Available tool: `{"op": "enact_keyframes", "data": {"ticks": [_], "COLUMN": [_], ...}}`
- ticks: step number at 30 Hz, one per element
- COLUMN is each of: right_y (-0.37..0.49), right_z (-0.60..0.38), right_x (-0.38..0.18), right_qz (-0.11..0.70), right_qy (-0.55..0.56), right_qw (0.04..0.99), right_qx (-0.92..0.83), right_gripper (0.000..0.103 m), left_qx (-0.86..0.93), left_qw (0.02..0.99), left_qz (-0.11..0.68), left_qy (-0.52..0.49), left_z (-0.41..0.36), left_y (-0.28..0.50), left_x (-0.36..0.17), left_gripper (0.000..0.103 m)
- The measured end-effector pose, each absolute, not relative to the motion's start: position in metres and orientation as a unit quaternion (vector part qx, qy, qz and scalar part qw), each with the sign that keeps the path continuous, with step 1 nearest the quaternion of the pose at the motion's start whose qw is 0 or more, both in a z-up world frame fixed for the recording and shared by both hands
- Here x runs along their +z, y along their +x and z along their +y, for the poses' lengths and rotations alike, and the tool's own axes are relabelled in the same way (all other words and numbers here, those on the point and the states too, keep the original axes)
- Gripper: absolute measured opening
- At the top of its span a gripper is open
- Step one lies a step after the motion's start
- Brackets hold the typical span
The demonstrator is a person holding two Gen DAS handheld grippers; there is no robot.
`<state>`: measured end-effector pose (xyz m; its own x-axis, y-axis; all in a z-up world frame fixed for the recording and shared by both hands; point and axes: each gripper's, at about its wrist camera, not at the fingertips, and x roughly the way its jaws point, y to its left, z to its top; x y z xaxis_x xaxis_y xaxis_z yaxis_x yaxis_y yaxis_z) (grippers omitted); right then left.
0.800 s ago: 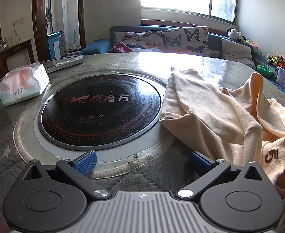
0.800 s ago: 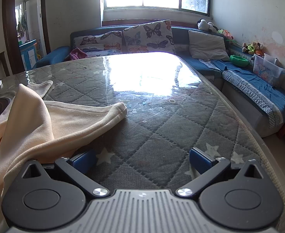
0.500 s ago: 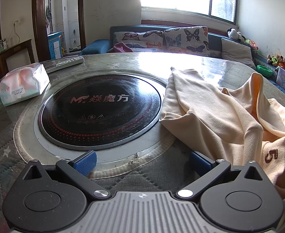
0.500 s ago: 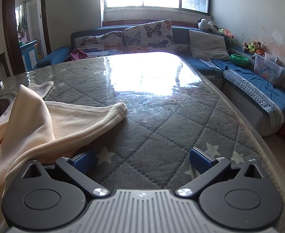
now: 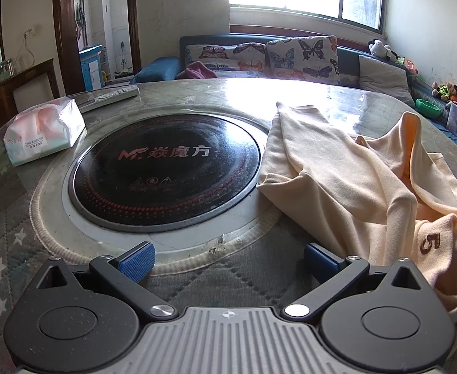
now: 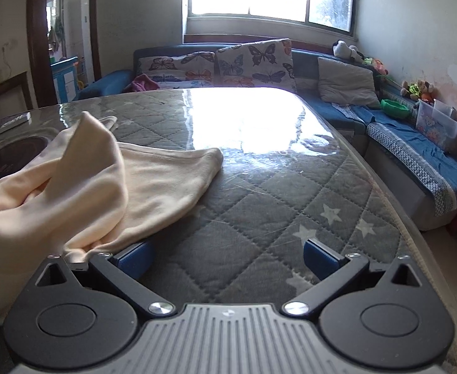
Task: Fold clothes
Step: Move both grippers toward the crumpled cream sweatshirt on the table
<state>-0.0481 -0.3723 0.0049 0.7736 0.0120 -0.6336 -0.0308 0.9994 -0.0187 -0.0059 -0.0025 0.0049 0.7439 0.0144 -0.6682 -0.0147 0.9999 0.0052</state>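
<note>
Cream garment (image 5: 337, 174) lies crumpled on the quilted table (image 6: 259, 218), its left edge overlapping the rim of the round black cooktop (image 5: 166, 168), a brown "5" showing on one fold. Left gripper (image 5: 228, 261) has its blue pads spread wide over bare table, holding nothing. Right gripper (image 6: 228, 260) is equally wide and empty, the cloth bunched just beside its left pad

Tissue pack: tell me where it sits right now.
In the left wrist view the tissue pack lies on the table's far left, beside the round black cooktop, with a remote control just behind it.
</note>
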Motion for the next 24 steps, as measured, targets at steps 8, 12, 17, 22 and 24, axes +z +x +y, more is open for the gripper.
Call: {"op": "enact_keyframes", "data": {"ticks": [8,12,17,22,24], "right_y": [-0.071,-0.079,-0.09,-0.098,-0.101], "right_z": [-0.351,-0.341,-0.329,-0.318,-0.315], "right_x": [0.012,0.014,0.013,0.016,0.017], "right_qz": [0.325,0.324,0.323,0.317,0.315], "right_qy": [-0.021,-0.016,-0.016,-0.021,-0.022], "right_qw": [0.945,0.945,0.944,0.945,0.946], "right_qx": [0.034,0.044,0.061,0.075,0.078], "right_gripper": [0.103,0.103,0.103,0.103,0.103], "left_qx": [0.011,0.012,0.016,0.018,0.018], "left_qw": [0.934,0.935,0.934,0.934,0.934], "left_qz": [0.357,0.355,0.358,0.356,0.356], "left_qy": [0.003,0.007,0.004,0.011,0.011], "left_z": [-0.003,-0.004,-0.003,-0.005,-0.007], "left_y": [-0.021,-0.027,-0.033,-0.04,-0.043], "left_x": [0.012,0.015,0.018,0.02,0.021], "left_gripper": [0.103,0.103,0.103,0.103,0.103]}}
